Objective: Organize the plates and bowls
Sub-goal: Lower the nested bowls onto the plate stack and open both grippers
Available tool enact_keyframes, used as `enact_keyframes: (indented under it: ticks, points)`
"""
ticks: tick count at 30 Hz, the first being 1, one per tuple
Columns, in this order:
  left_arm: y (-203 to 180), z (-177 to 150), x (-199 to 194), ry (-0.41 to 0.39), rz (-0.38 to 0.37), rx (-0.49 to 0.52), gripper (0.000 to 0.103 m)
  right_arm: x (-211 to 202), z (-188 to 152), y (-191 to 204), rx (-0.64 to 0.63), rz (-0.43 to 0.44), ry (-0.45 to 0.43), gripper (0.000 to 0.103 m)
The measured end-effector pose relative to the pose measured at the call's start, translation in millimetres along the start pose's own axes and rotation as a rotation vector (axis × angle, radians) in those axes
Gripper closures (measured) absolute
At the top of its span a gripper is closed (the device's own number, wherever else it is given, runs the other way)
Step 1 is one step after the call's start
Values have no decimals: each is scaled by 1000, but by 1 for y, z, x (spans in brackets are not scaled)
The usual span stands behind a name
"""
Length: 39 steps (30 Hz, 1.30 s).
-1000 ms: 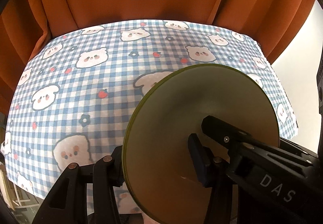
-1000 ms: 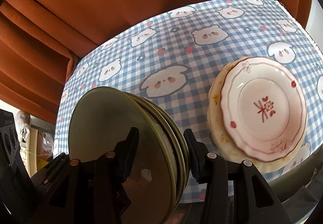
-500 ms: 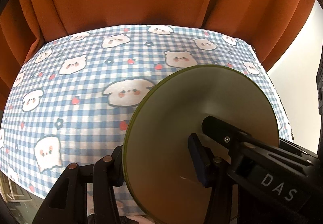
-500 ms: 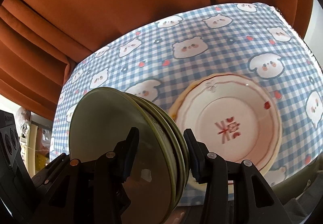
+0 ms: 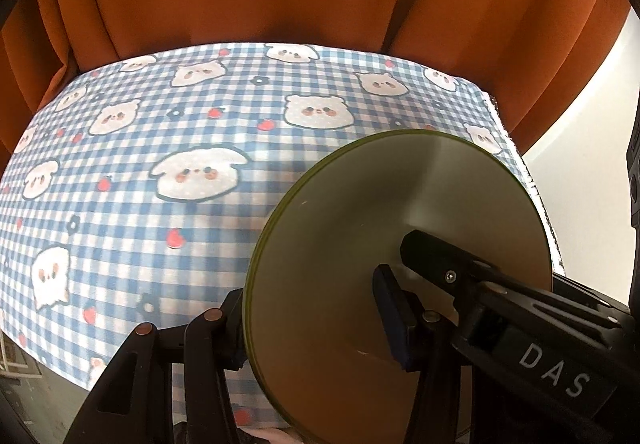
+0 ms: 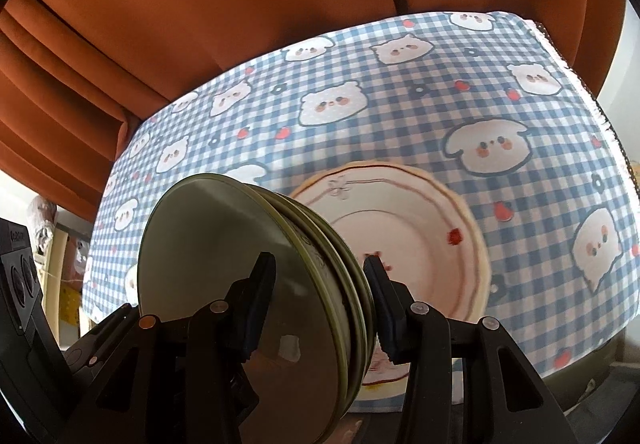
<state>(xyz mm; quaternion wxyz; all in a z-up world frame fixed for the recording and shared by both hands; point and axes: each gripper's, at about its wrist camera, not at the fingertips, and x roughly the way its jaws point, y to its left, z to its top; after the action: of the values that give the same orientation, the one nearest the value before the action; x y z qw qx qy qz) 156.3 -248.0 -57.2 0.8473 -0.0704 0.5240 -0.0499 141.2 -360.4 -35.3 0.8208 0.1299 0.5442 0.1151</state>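
Lower right of the left wrist view: left gripper has its jaws clamped on the green plates, held on edge, one finger each side of the stack near its lower rim. Right gripper crosses in from the lower right corner, gripping the same stack. Since a second ago the checked cloth pattern has slid across frame while the stack sits in the same spot between the jaws, so the stack is being carried sideways over the worktop, grip unchanged. No other dishes visible here.

Right wrist view, lower centre: right gripper jaws also clamped on the green plates, several rims showing between the fingers. White plates, with red marks, lie stacked flat on the cloth just behind the held stack; a second ago they sat at far right, now centre. My read: transport is closing on that pile, set-down pending.
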Motion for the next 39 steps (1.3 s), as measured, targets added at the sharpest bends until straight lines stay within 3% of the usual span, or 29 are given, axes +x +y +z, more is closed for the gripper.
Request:
enact_keyframes:
  ticks: [9, 19, 39]
  points:
    - [-24, 2, 24, 45, -25, -7, 51, 2, 3, -33, 6, -35, 25, 54]
    - [-23, 12, 45, 92, -25, -14, 51, 23, 14, -43, 3, -65, 73, 54]
    - [-34, 13, 49, 75, 84, -8, 50, 32, 23, -52, -62, -4, 68, 54]
